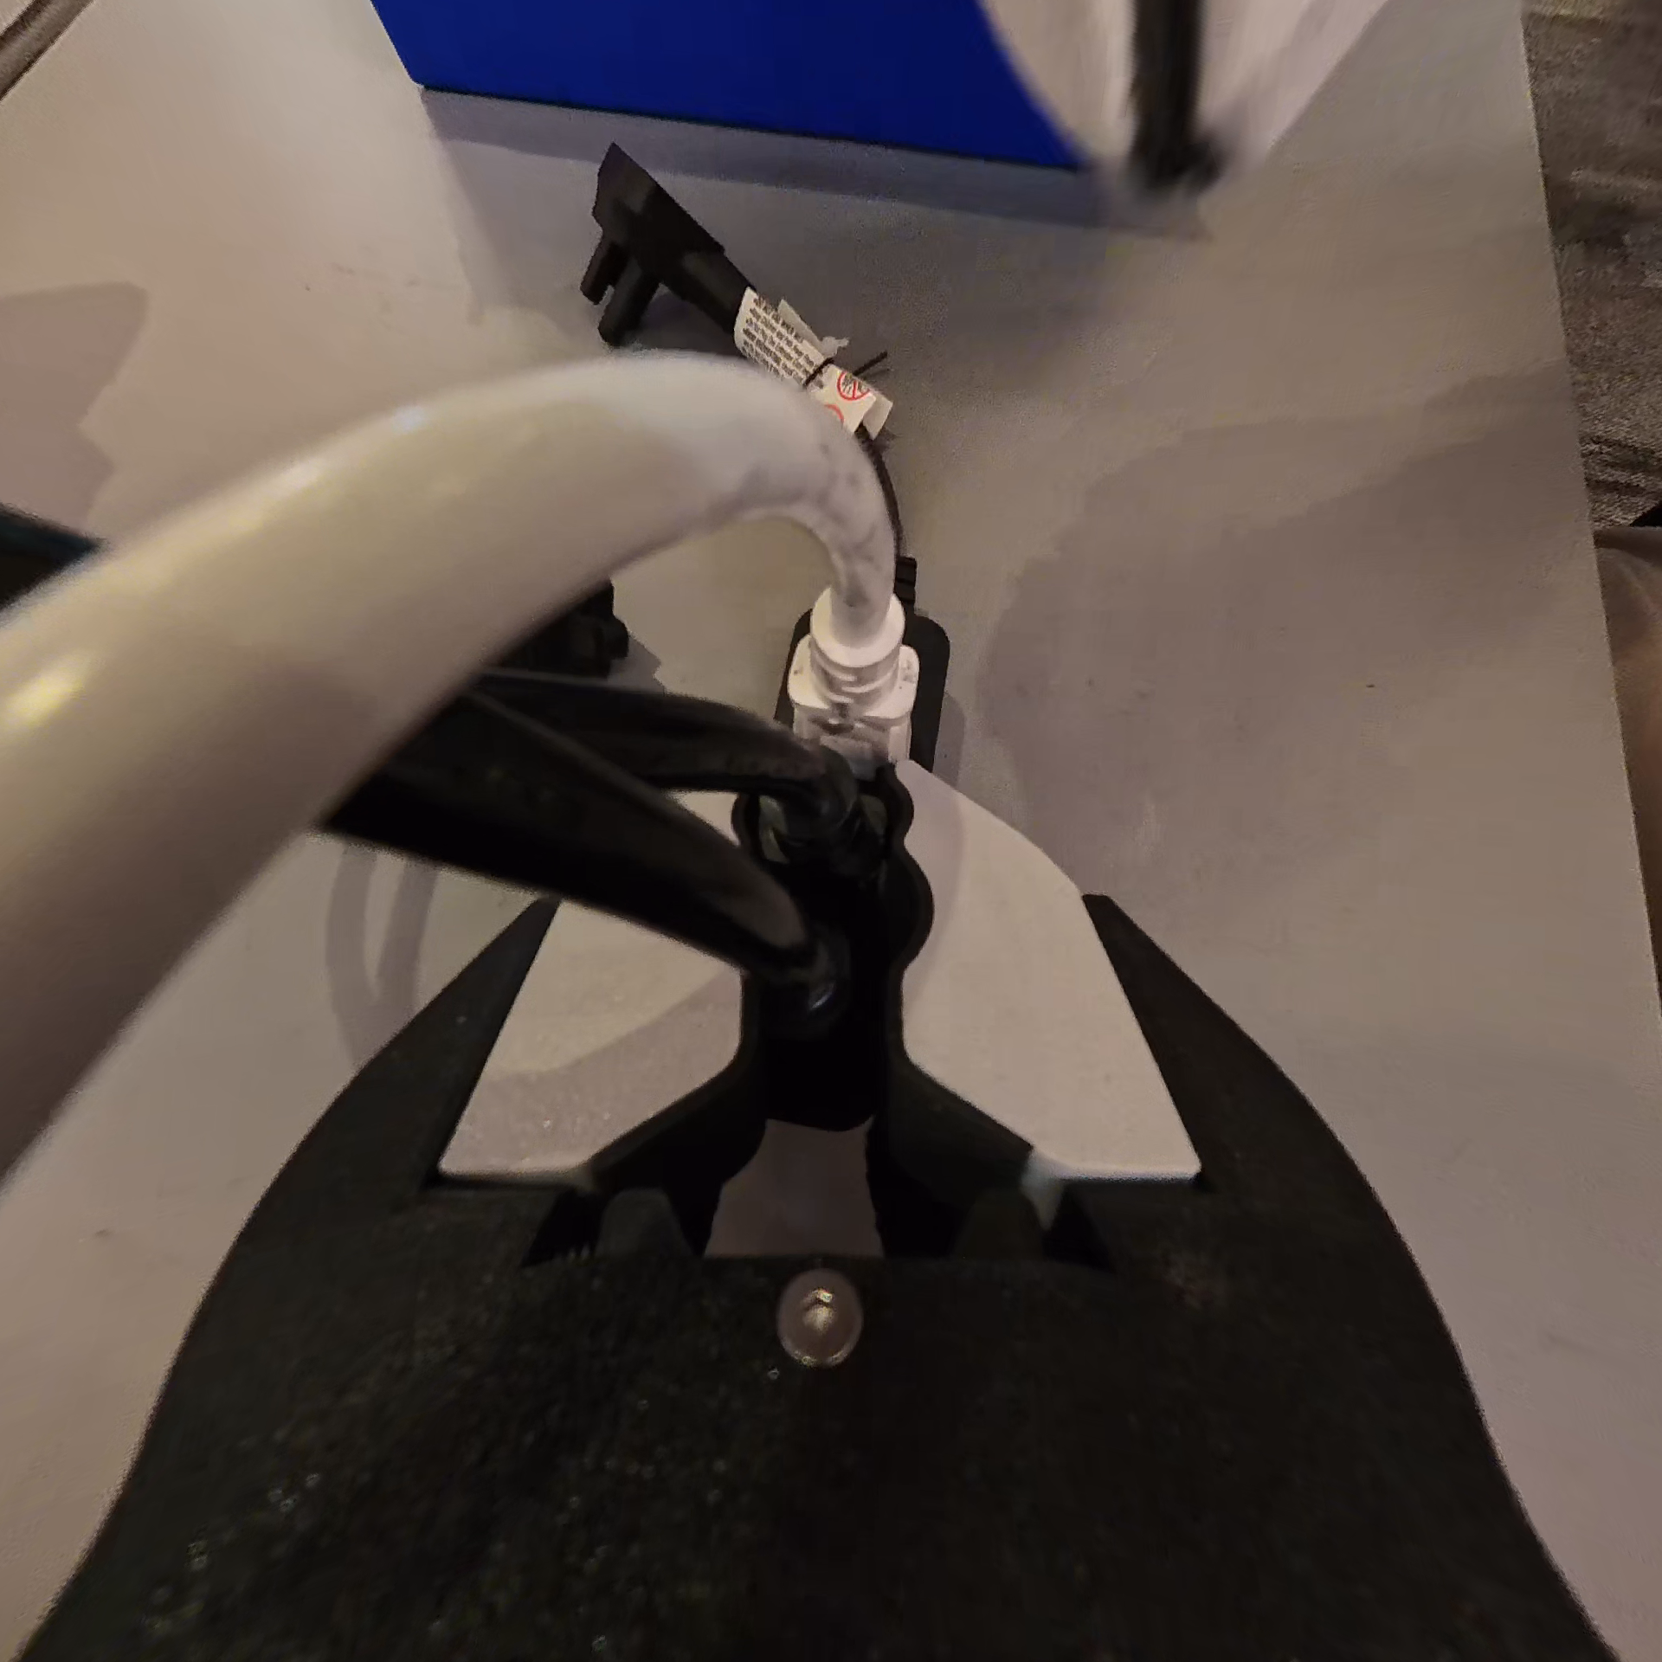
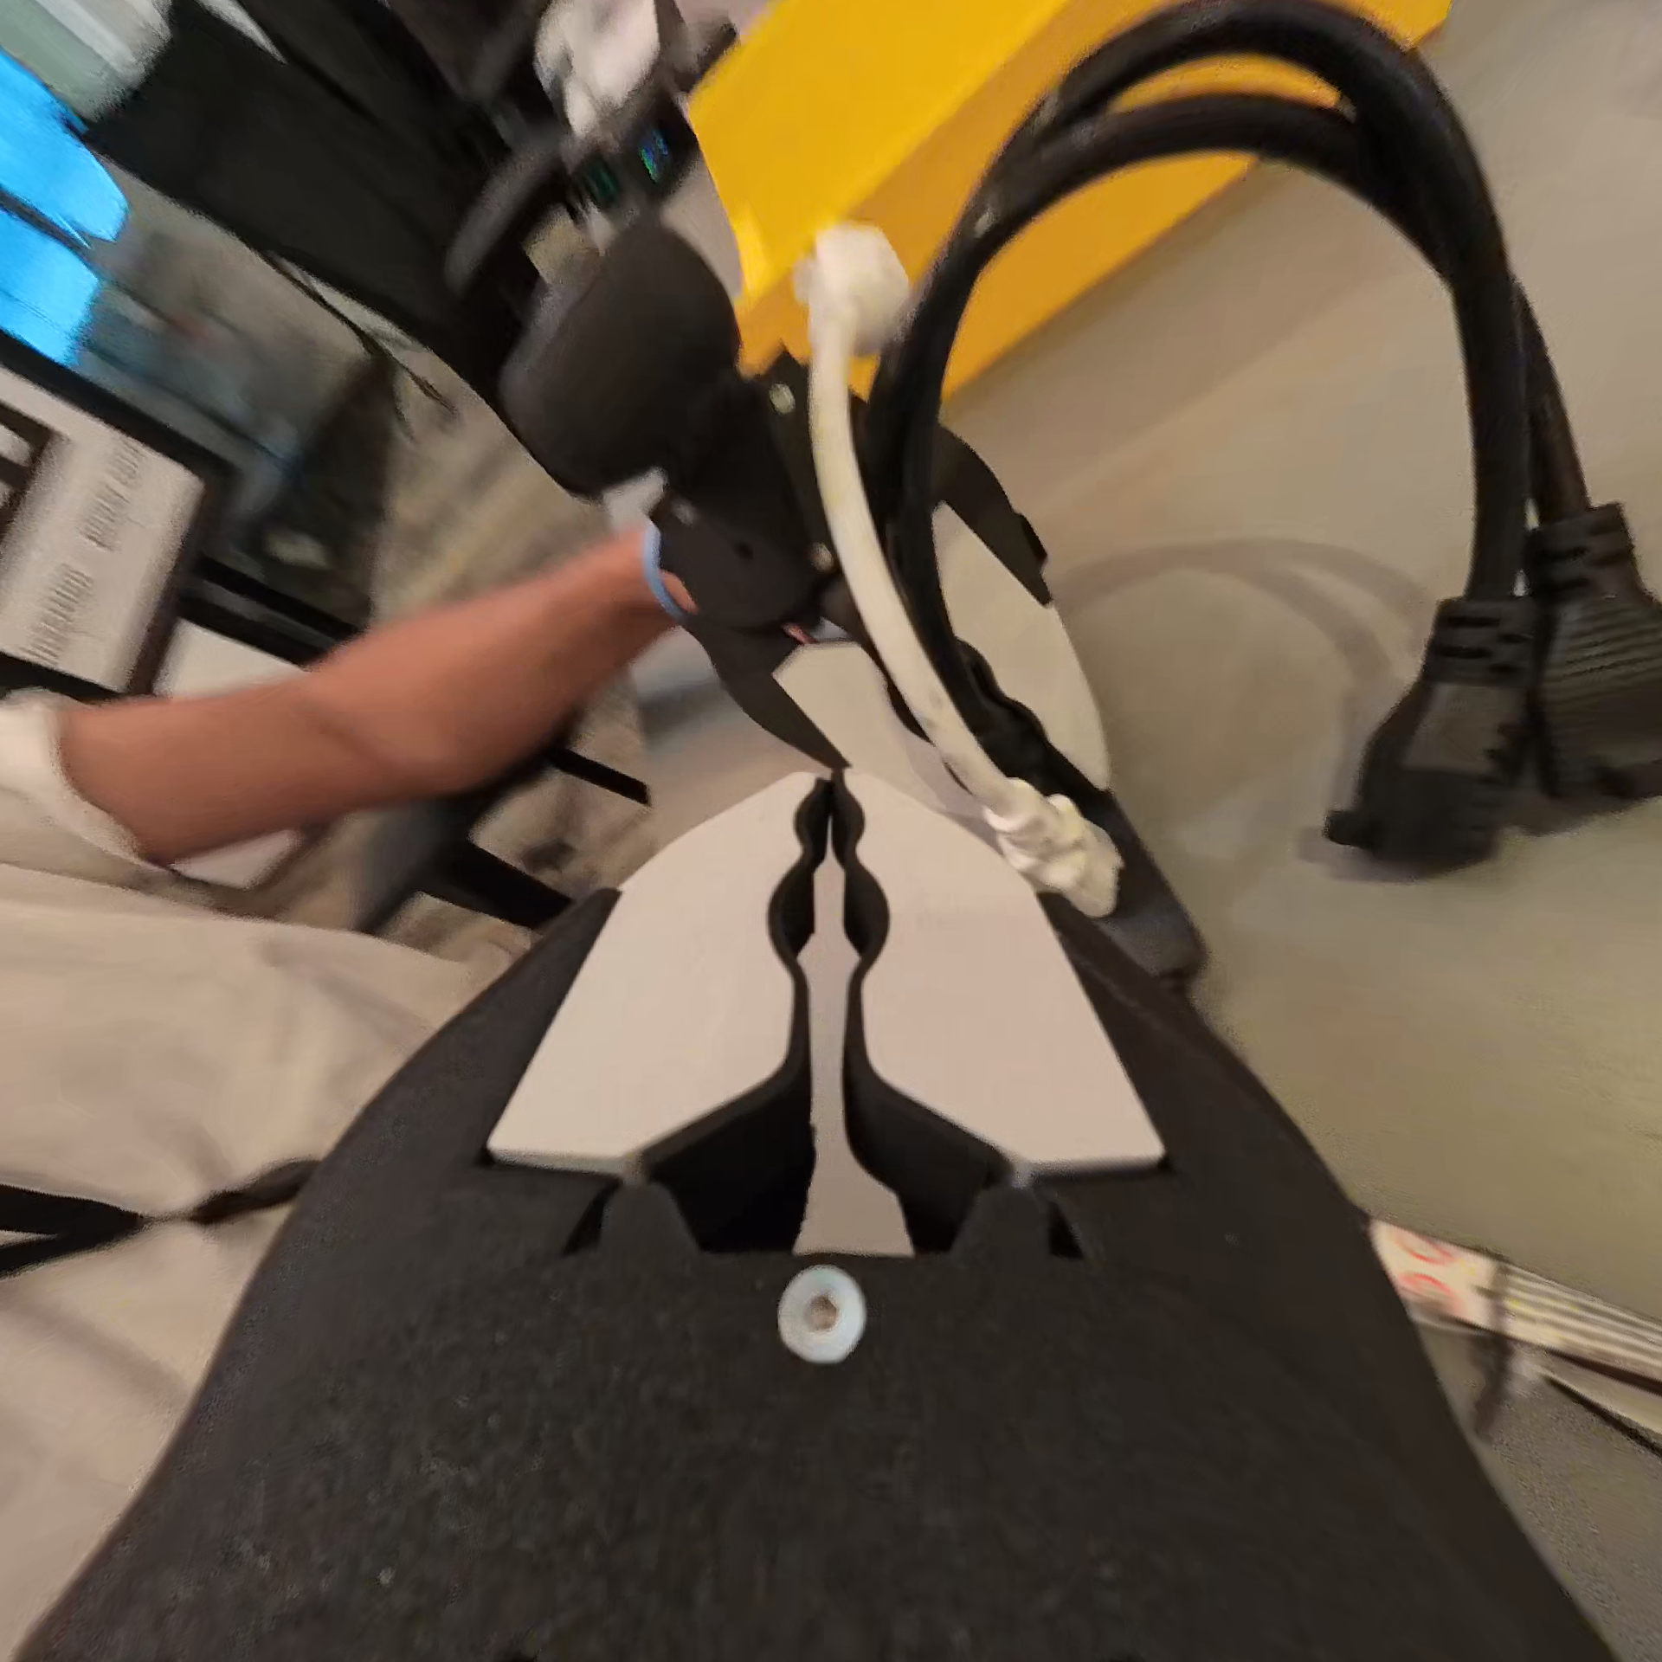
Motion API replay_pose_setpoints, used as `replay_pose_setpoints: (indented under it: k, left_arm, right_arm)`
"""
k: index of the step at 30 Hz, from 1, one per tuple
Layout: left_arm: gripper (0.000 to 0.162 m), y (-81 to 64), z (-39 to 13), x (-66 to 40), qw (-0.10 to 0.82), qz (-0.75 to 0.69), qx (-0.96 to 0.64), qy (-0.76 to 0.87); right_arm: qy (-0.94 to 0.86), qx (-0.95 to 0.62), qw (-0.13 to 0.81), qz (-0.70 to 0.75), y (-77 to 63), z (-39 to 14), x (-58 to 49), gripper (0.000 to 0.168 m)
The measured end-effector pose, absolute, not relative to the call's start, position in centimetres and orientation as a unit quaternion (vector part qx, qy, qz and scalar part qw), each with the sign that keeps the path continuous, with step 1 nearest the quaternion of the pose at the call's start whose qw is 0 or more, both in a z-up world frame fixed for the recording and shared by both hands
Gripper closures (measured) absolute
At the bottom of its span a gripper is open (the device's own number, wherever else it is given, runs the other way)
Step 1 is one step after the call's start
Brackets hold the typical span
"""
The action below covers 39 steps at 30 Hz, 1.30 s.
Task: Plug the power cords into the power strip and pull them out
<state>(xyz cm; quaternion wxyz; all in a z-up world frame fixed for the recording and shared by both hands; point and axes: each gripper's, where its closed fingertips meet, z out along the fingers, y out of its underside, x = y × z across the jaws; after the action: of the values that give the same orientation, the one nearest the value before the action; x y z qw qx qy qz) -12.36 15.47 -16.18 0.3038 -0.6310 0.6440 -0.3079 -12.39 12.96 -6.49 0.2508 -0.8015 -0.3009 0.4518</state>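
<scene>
Grey table (image 1: 1259, 719): bears all items; its far part is cut off by a blue panel (image 1: 719, 54) in the left wrist view and a yellow box (image 2: 881, 135) in the right wrist view. Left gripper (image 1: 863, 863): clenched on two black cords (image 1: 629, 809) whose plug ends are hidden between the fingers. White cord (image 1: 360, 558): arcs over them, blurred where nearest the lens, to a white plug (image 1: 854, 674) seated in the black power strip (image 1: 931, 665), largely hidden behind it. Right gripper (image 2: 832, 800): fingertips together, grasping nothing, tilted over the table edge. Two black connectors (image 2: 1511, 683) rest on the table, well apart from the strip. A black plug (image 1: 647, 243) with paper tags lies beyond.
</scene>
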Motion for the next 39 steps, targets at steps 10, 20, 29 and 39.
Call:
replay_pose_setpoints:
  k: [10,20,29,39]
  left_arm:
    - [0.138,15.5,-16.2,-12.3,0.305,-0.315,-0.634,0.637]
    - [0.138,15.4,-16.1,-12.3,0.305,-0.323,-0.632,0.635]
    - [0.138,15.4,-16.1,-12.3,0.304,-0.325,-0.632,0.634]
    - [0.138,15.5,-16.1,-12.3,0.304,-0.325,-0.633,0.634]
  right_arm:
    - [-0.217,-0.737,0.257,0.587,12.8,-2.7,-13.4,0.168]
    - [-0.262,-0.762,0.266,0.530,12.5,-4.1,-14.7,0.168]
    - [-0.266,-0.741,0.343,0.512,13.6,-2.8,-15.1,0.136]
    - [-0.252,-0.397,0.245,0.848,6.4,8.4,-12.4,0.104]
